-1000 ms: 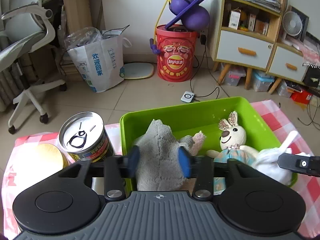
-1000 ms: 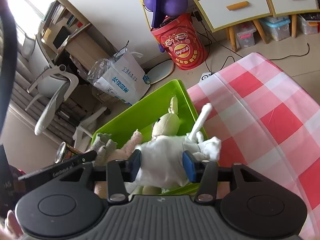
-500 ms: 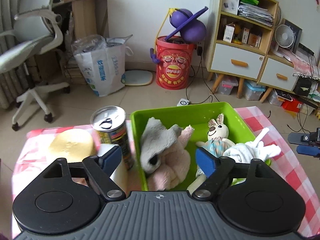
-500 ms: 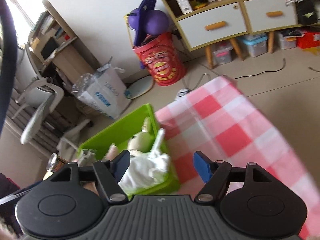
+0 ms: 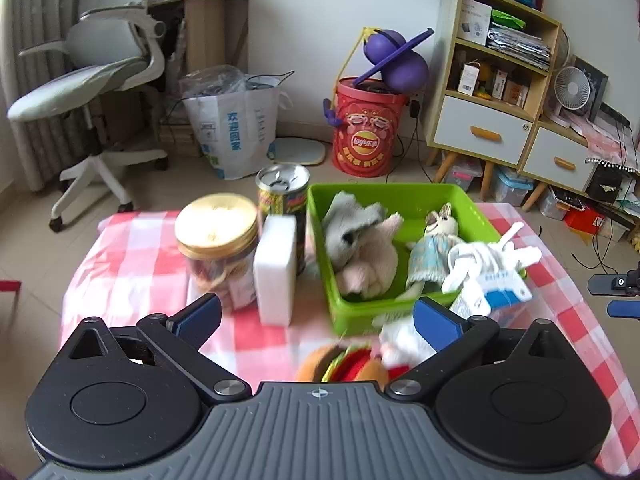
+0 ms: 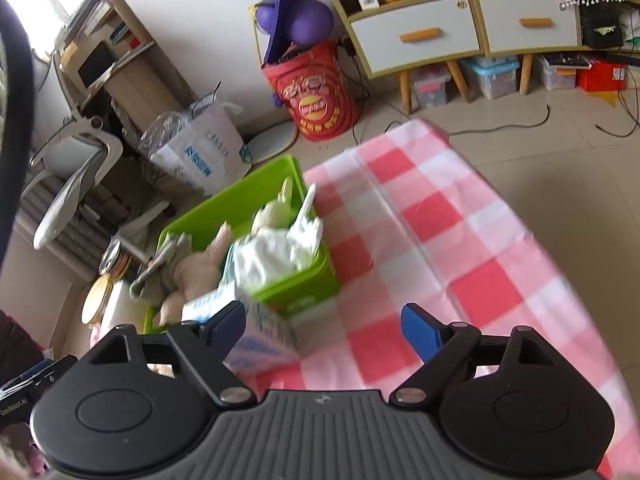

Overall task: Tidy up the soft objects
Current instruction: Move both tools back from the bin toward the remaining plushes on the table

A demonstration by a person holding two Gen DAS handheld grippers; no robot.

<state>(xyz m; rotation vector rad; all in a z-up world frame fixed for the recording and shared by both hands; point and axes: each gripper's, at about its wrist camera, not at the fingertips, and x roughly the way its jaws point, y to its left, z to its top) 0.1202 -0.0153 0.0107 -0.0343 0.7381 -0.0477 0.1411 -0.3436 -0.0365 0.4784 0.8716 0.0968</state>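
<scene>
The left gripper (image 5: pixel 316 316) is opening wide and holds nothing; the right gripper (image 6: pixel 322 326) is opening too, empty; the soft toys (image 5: pixel 364 248) lie in the green bin (image 5: pixel 404 194) on the bench (image 5: pixel 132 264).

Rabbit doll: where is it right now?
In the left wrist view, the rabbit doll lies in the green bin, right half, between the grey-pink plush and the white cloth.

left hand-held gripper (image 5: pixel 316 316): angled downward, jaws opening, spread wide, nothing pressed between the pads | right hand-held gripper (image 6: pixel 322 326): angled downward, jaws opening, pads gripping nothing
</scene>
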